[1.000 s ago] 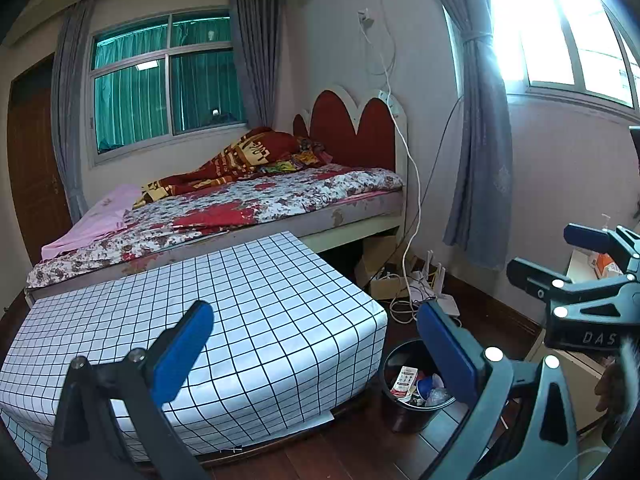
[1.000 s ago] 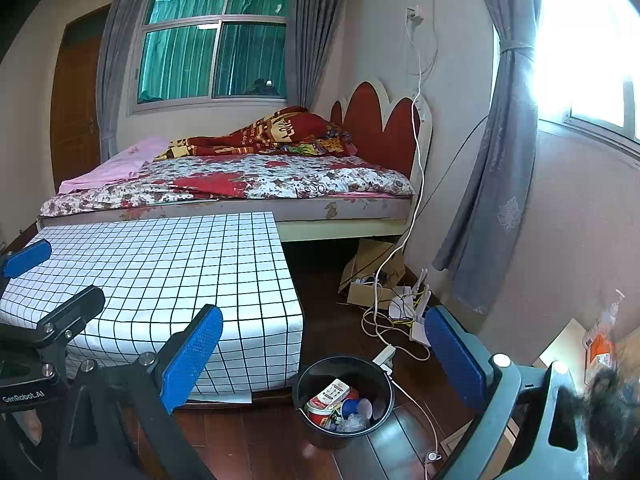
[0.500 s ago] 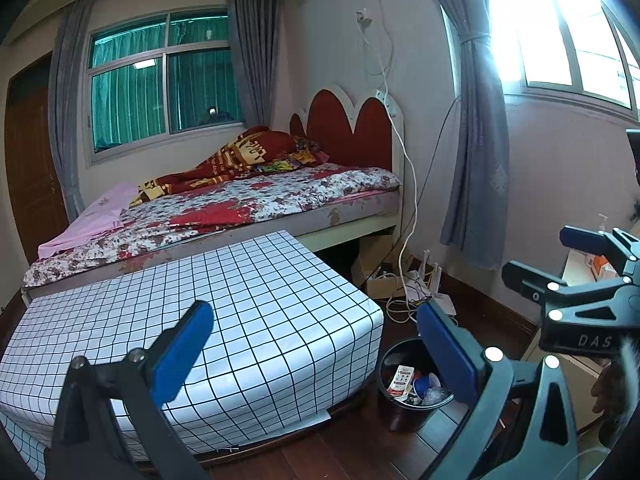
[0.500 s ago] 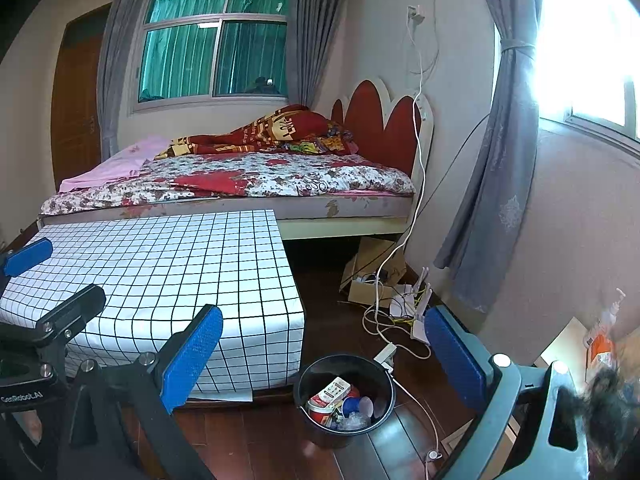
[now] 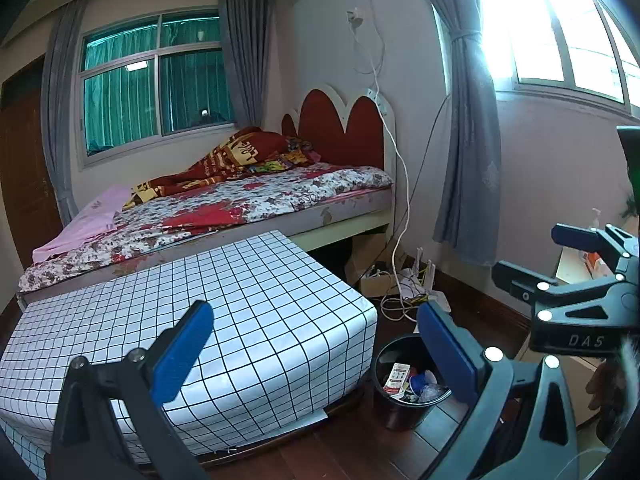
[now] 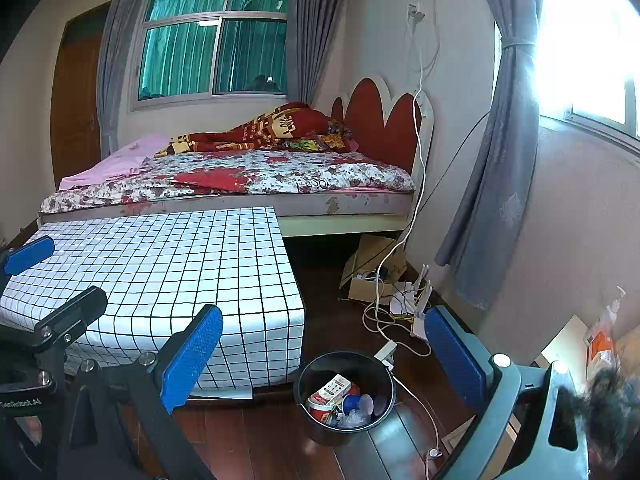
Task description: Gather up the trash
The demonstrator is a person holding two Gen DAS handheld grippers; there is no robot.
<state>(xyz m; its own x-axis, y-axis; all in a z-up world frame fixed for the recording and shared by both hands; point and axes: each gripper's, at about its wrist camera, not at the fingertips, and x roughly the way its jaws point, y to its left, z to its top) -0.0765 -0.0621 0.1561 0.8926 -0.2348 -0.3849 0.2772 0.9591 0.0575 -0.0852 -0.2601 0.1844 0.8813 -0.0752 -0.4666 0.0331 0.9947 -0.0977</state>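
Observation:
A black trash bin stands on the dark wood floor by the corner of a low table under a white checked cloth. Inside the bin lie a red-and-white carton, a blue cup and clear plastic scraps. My left gripper hangs open above the table corner, nothing between its blue pads. My right gripper is open too, empty, above the bin. Each gripper shows at the edge of the other's view: the right gripper and the left gripper.
A bed with a floral cover stands behind the table. Cardboard boxes, a white router, a power strip and loose cables clutter the floor by the grey curtain. A bottle and orange packet sit at the right.
Both views have shifted only slightly; the bin sits a little lower and nearer in the left wrist view. Both grippers stay open and empty.

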